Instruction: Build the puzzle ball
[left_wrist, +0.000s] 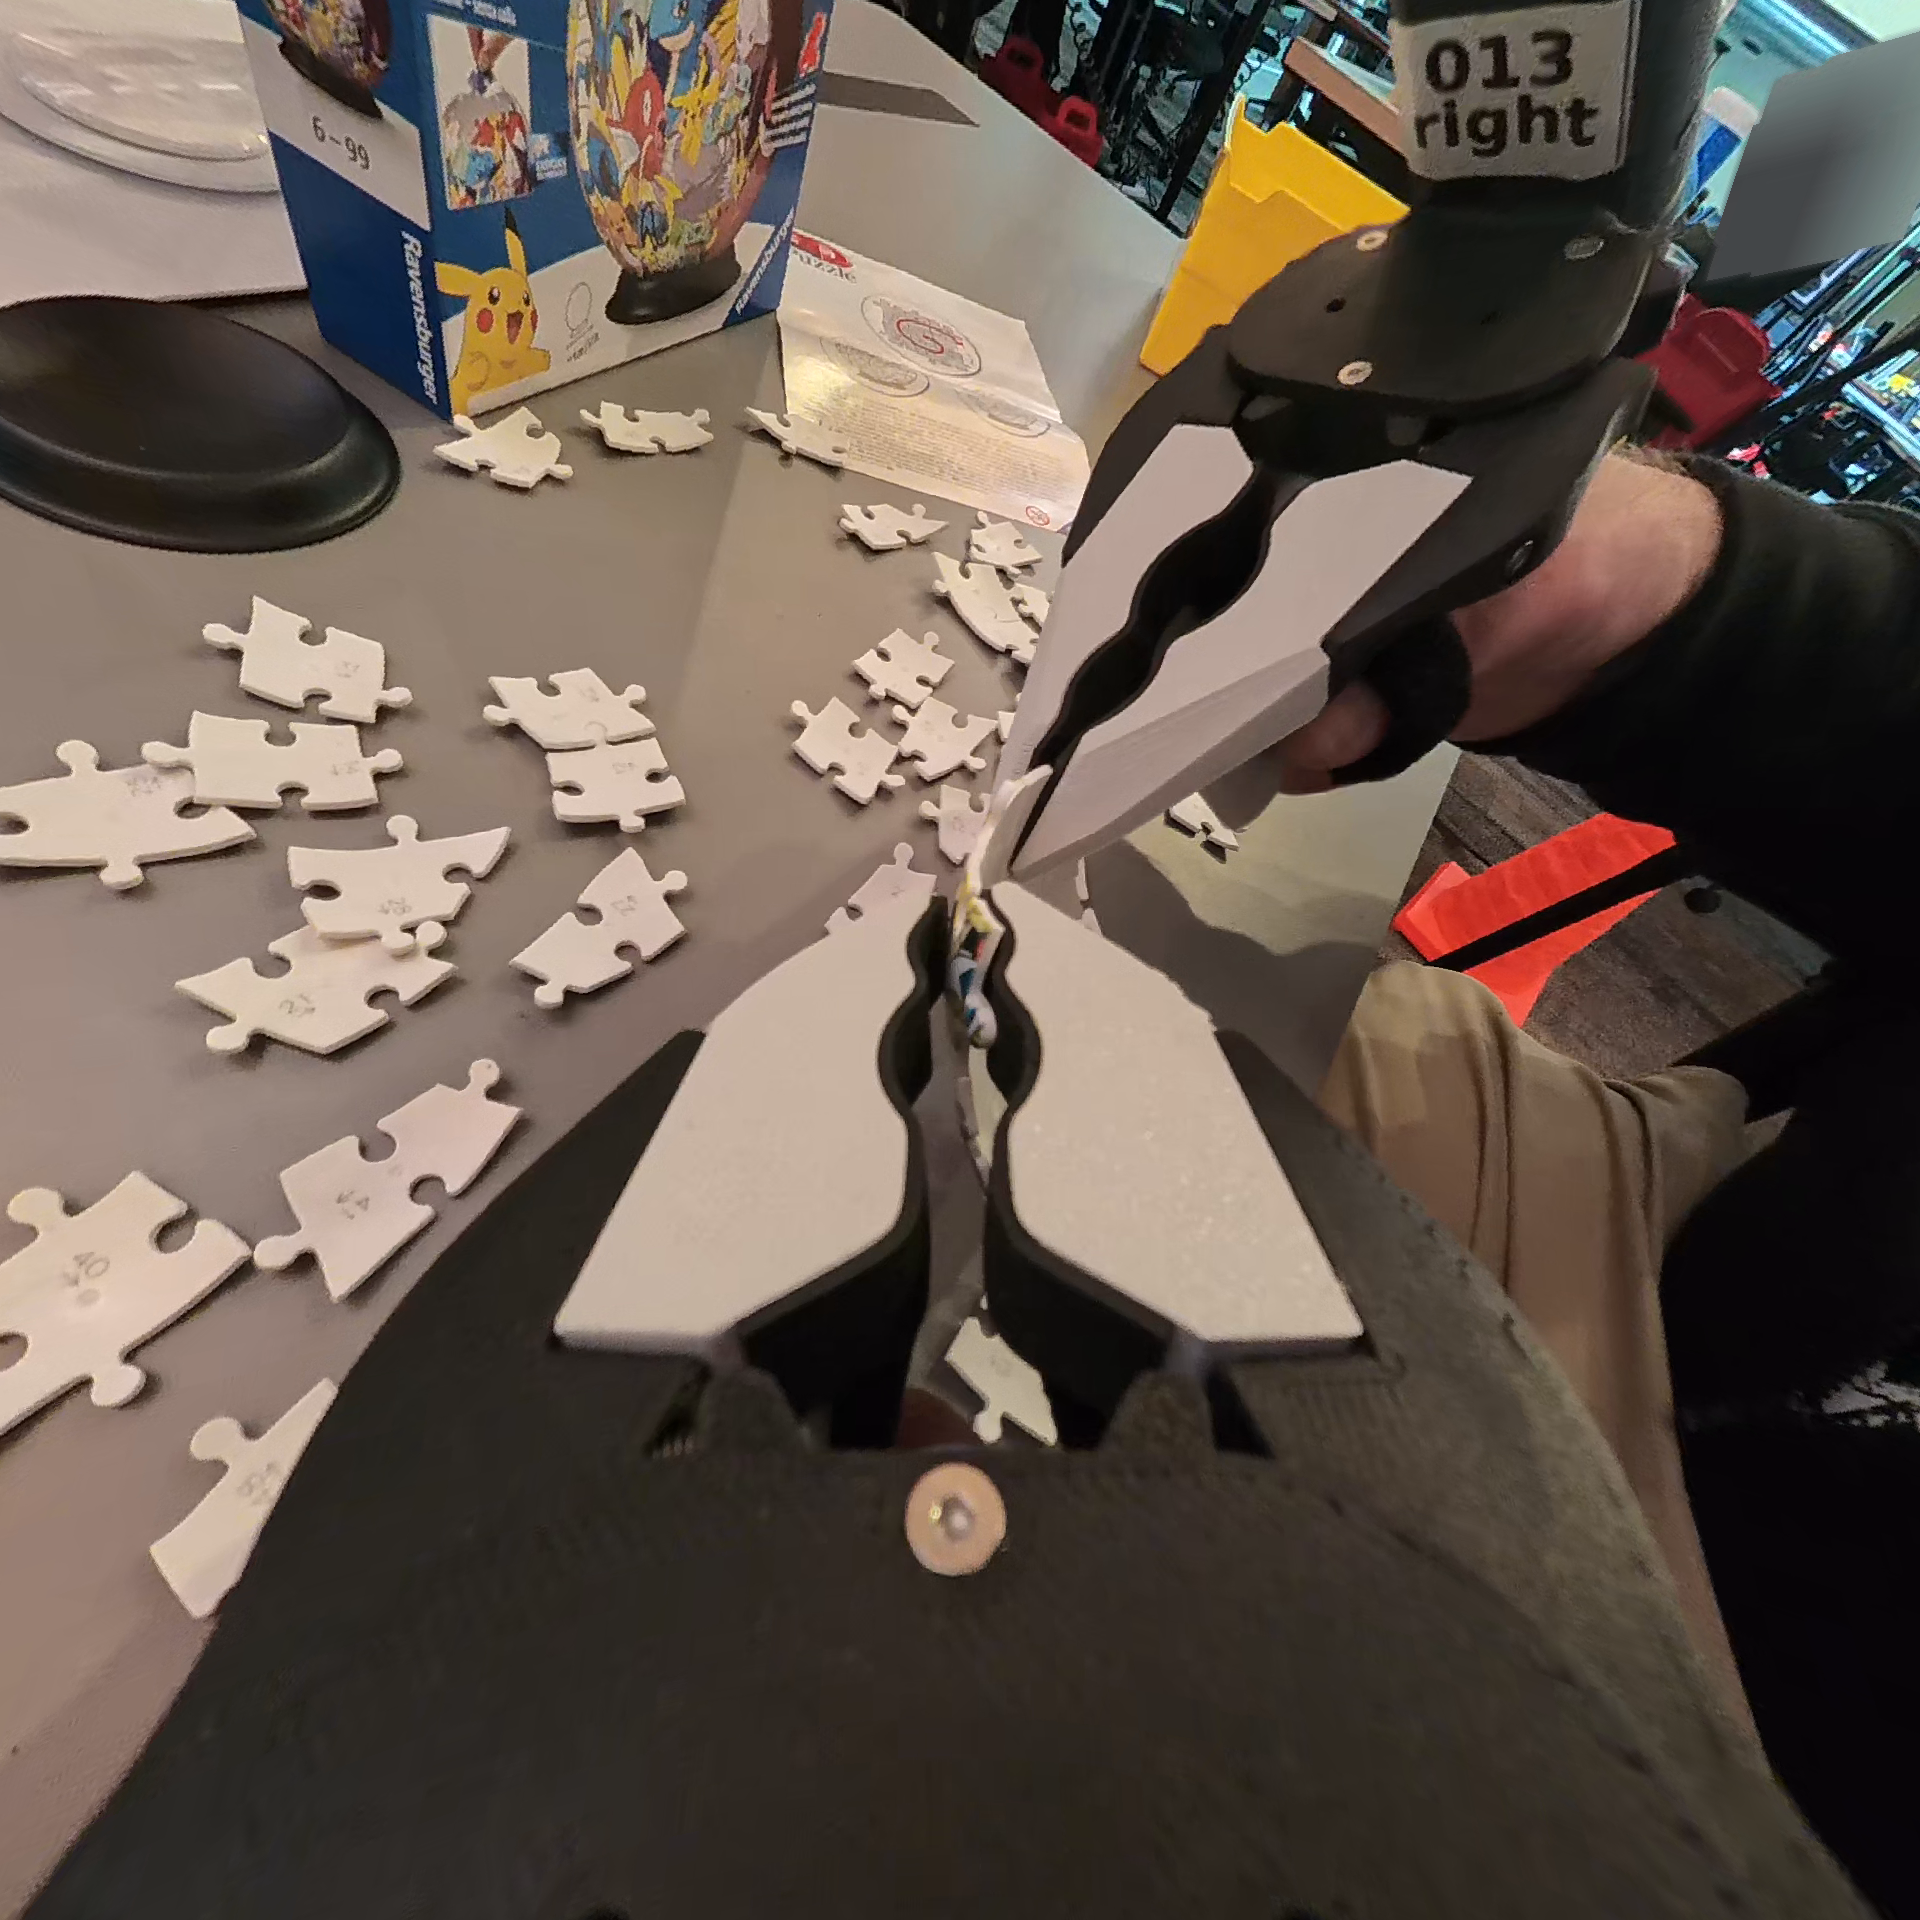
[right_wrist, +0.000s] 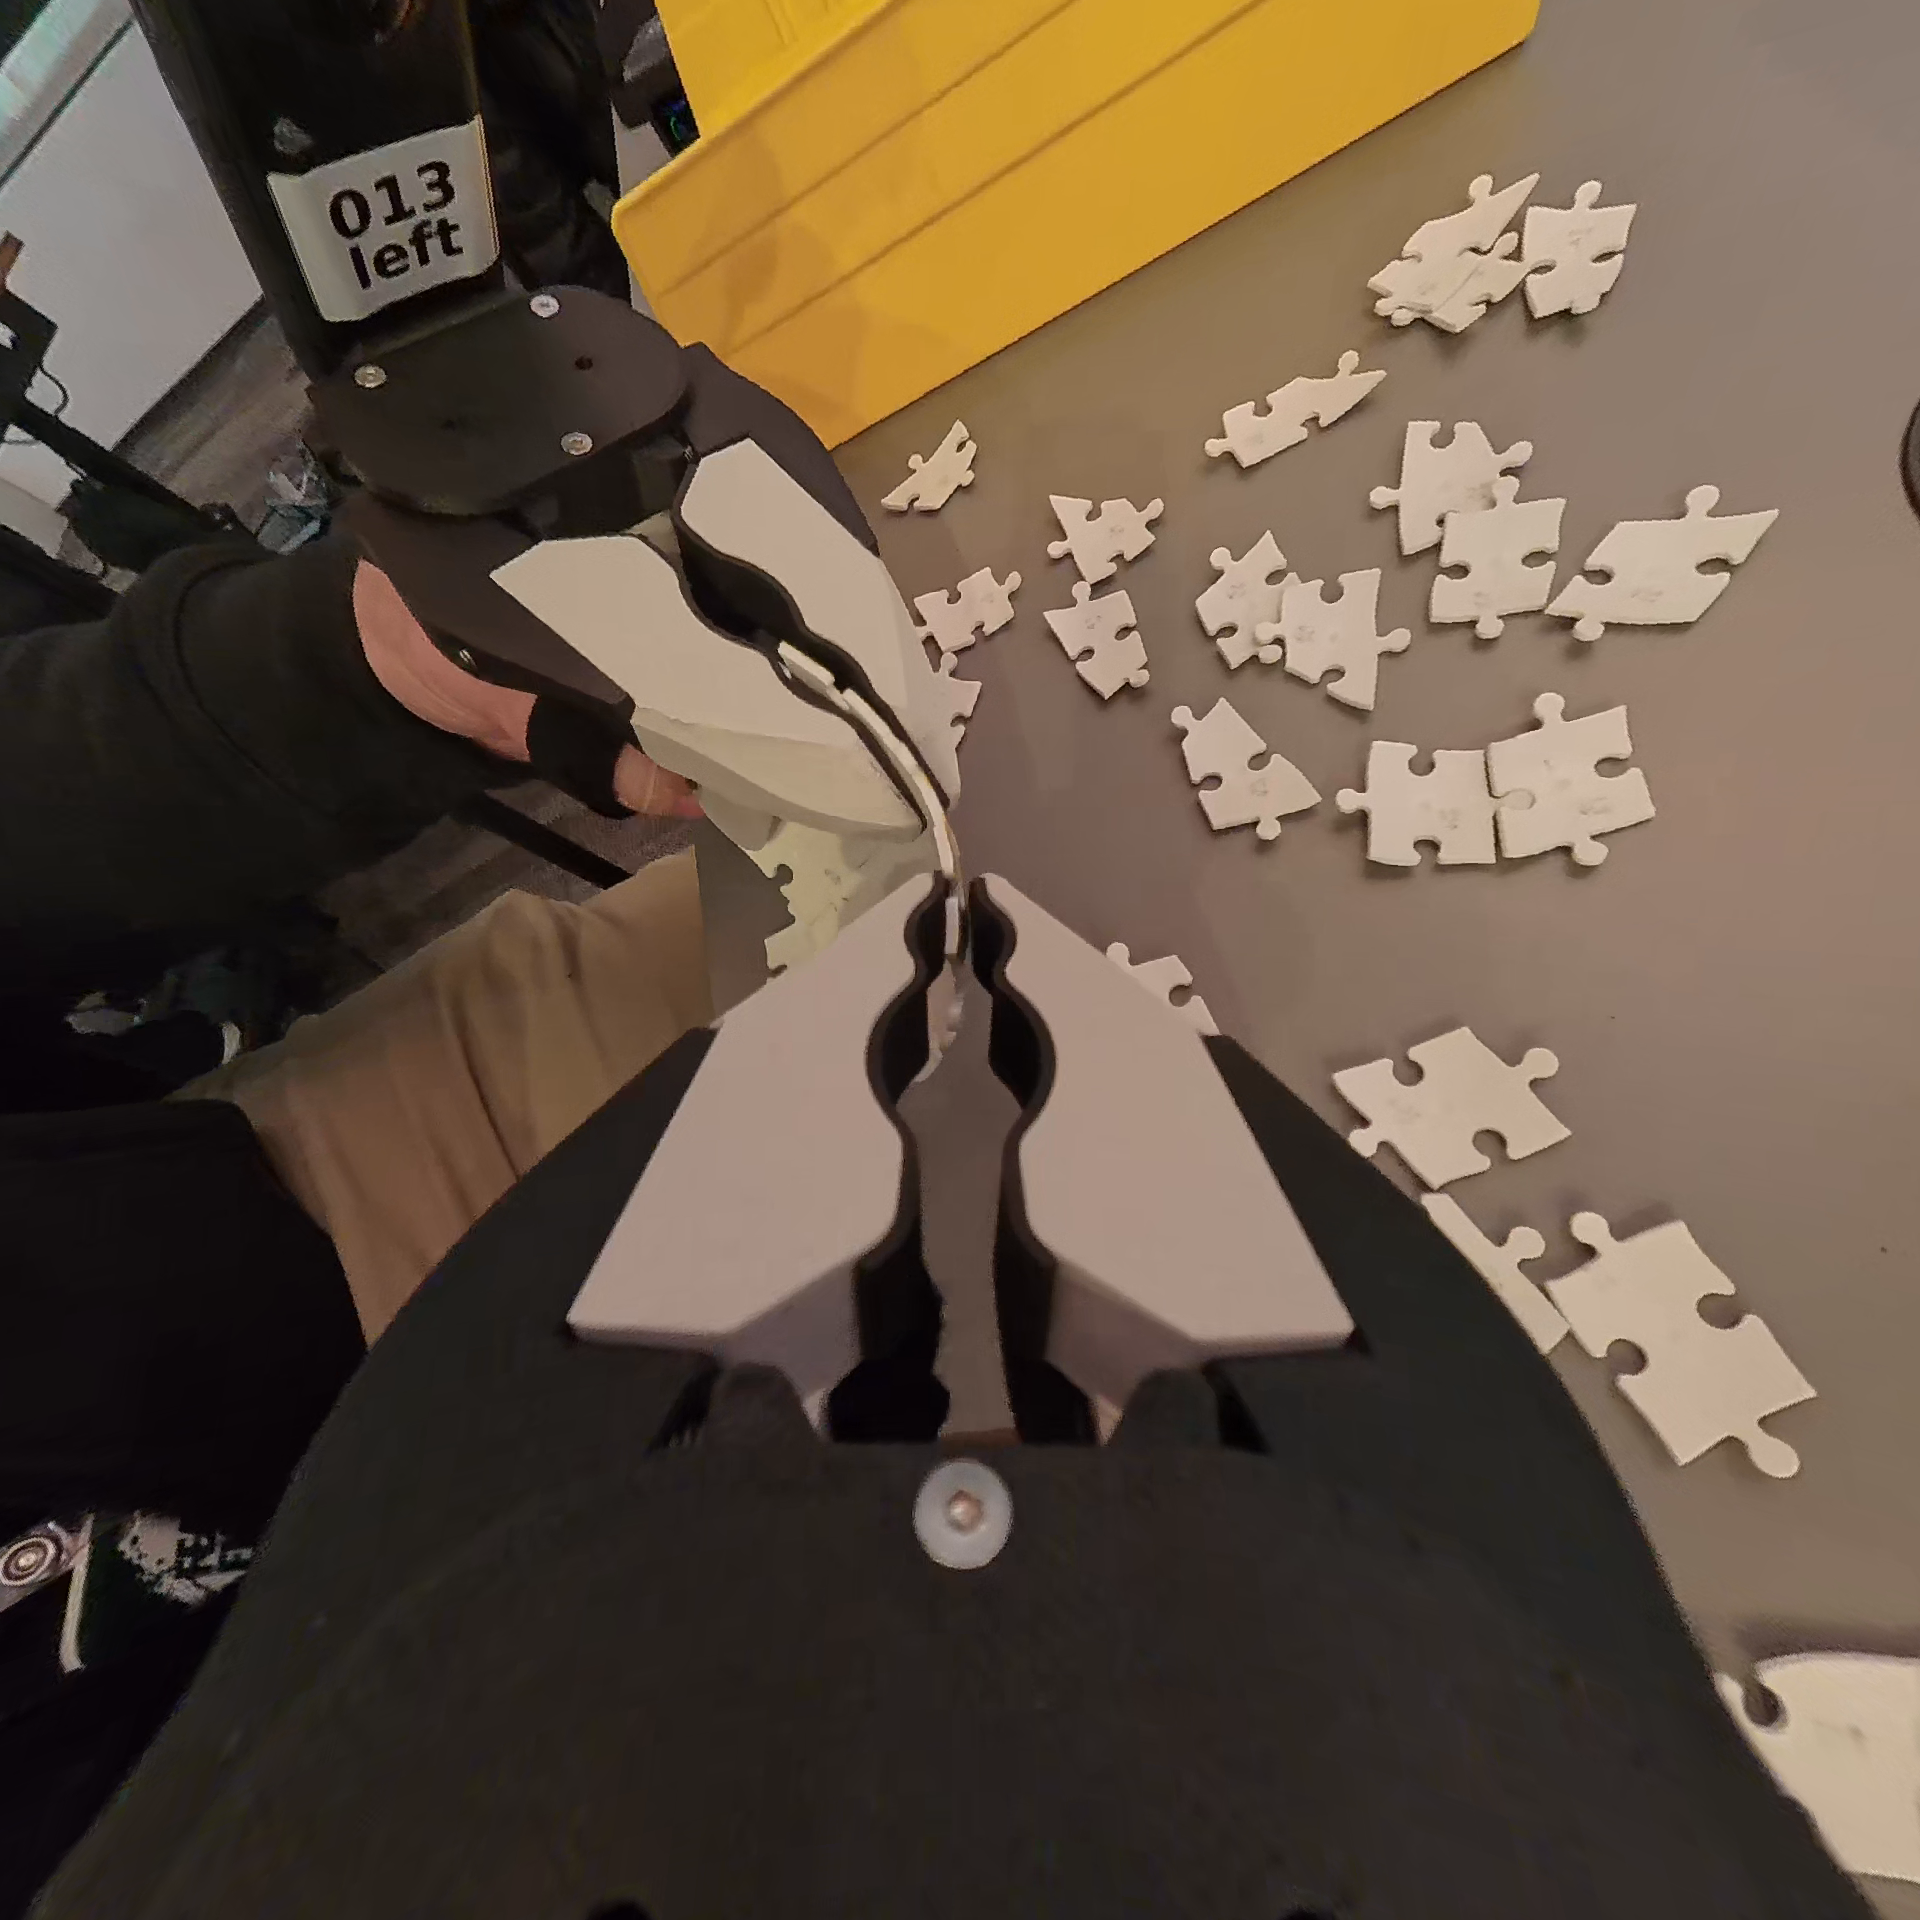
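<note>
While the yellow bin (right_wrist: 1039, 177) stands at the far edge, its inside hidden, loose white pieces (left_wrist: 312, 758) lie scattered face-down across the grey surface (left_wrist: 644, 582) beside the puzzle box (left_wrist: 540, 187). Above them, my left gripper (left_wrist: 971, 914) and right gripper (right_wrist: 961, 899) each pinch a curved piece, their edges meeting tip to tip.

held pieces (left_wrist: 975, 971) perhaps joined, plate (left_wrist: 125, 94) cropped
</note>
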